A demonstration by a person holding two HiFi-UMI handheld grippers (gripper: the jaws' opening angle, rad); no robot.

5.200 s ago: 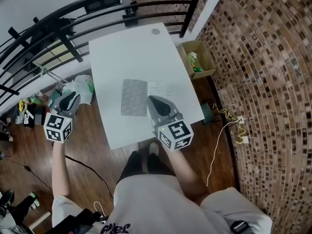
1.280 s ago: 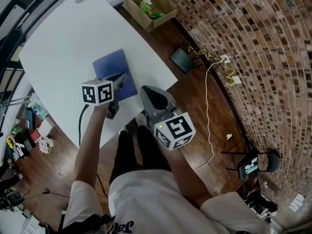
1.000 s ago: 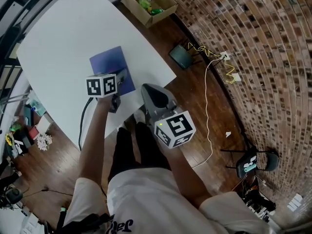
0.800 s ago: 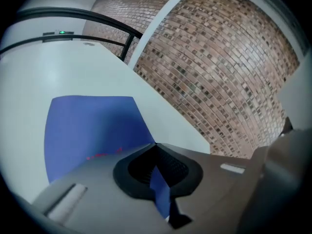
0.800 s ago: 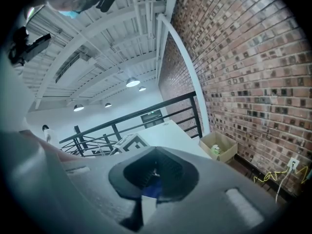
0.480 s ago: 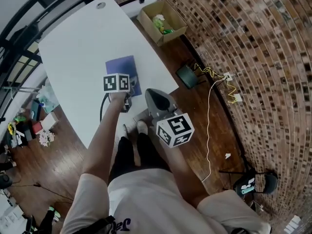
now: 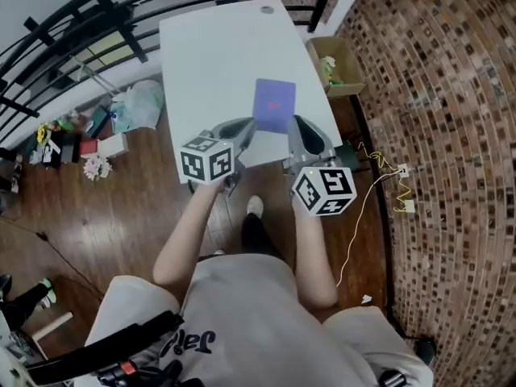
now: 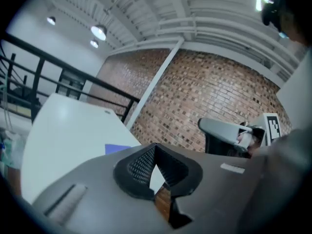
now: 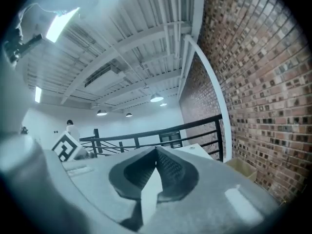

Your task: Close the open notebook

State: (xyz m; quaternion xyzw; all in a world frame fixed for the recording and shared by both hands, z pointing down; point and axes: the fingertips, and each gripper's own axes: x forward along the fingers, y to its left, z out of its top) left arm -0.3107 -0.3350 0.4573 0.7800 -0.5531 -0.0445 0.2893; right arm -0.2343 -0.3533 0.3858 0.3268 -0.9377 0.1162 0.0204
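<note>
The notebook (image 7: 274, 104) lies closed with its purple-blue cover up, near the front right part of the white table (image 7: 210, 47). Both grippers hang in the air over the table's near edge, apart from the notebook. My left gripper (image 7: 248, 124) is just left of the notebook's near corner; its jaws meet at the tips and hold nothing. My right gripper (image 7: 296, 121) is just right of it, also shut and empty. In the left gripper view a strip of the notebook (image 8: 120, 149) shows past the shut left gripper (image 8: 155, 146). The right gripper (image 9: 156, 150) points out over the railing.
A cardboard box (image 7: 334, 66) with green things stands on the floor at the table's right. A black railing (image 7: 81, 22) runs behind the table. Bags and clutter (image 7: 121, 111) lie on the wood floor at left, and a yellow cable (image 7: 379, 176) lies by the brick wall (image 7: 451, 135).
The notebook, open with its pages up at first, now lies closed. In the last second the left gripper came off the cover; both grippers rose and drew back to the table's near edge.
</note>
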